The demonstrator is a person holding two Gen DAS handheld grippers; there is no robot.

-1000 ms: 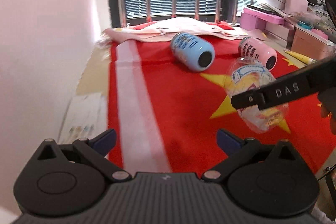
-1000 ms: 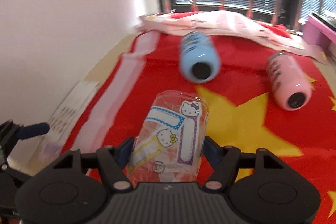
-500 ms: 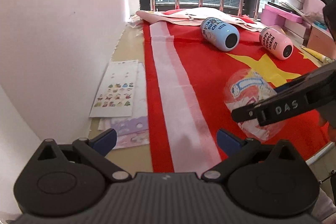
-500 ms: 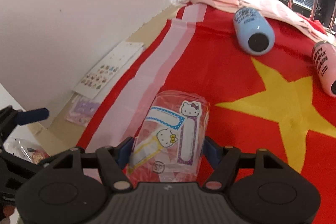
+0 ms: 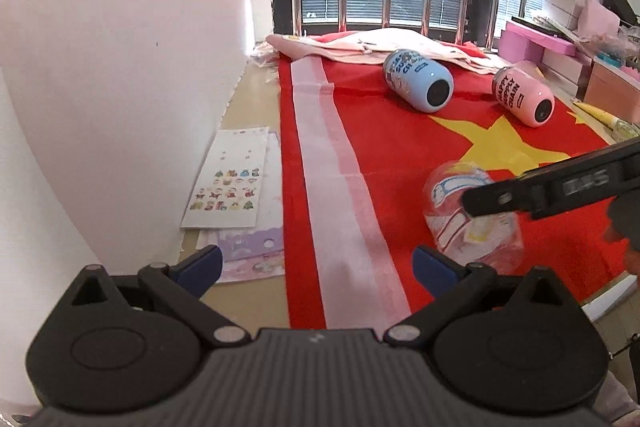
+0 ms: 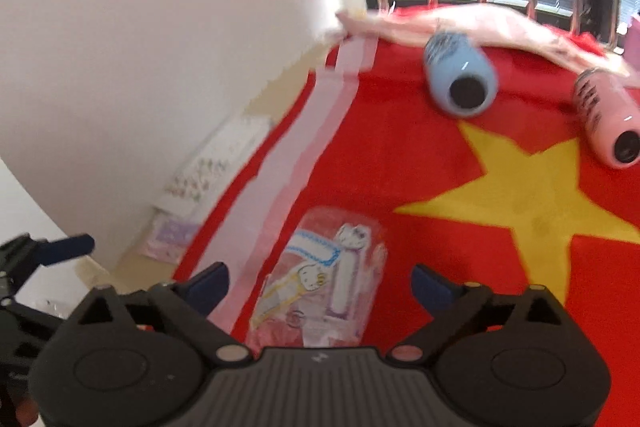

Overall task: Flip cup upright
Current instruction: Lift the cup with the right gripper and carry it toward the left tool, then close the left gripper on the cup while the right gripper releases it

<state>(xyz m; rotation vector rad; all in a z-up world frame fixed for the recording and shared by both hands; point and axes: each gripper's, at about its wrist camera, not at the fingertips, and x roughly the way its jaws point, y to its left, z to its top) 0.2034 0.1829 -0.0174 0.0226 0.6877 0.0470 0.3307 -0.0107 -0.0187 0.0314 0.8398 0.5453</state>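
A clear plastic cup with cartoon cat stickers (image 6: 320,279) stands on the red flag cloth (image 6: 420,187) between the spread fingers of my right gripper (image 6: 320,283), which is open and clear of its sides. The same cup (image 5: 468,215) shows in the left wrist view at the right, with a finger of the right gripper (image 5: 560,187) in front of it. My left gripper (image 5: 316,267) is open and empty, low over the cloth's near left edge. Whether the cup's mouth points up or down is unclear.
A blue cup (image 5: 418,81) and a pink cup (image 5: 524,97) lie on their sides at the far end of the cloth. Sticker sheets (image 5: 228,183) lie along the white wall on the left. Pink cloths (image 5: 372,45), window bars and boxes (image 5: 536,41) stand behind.
My right gripper has opened and let go of the clear cup, which now rests on the cloth. Both grippers have drawn back toward the near edge.
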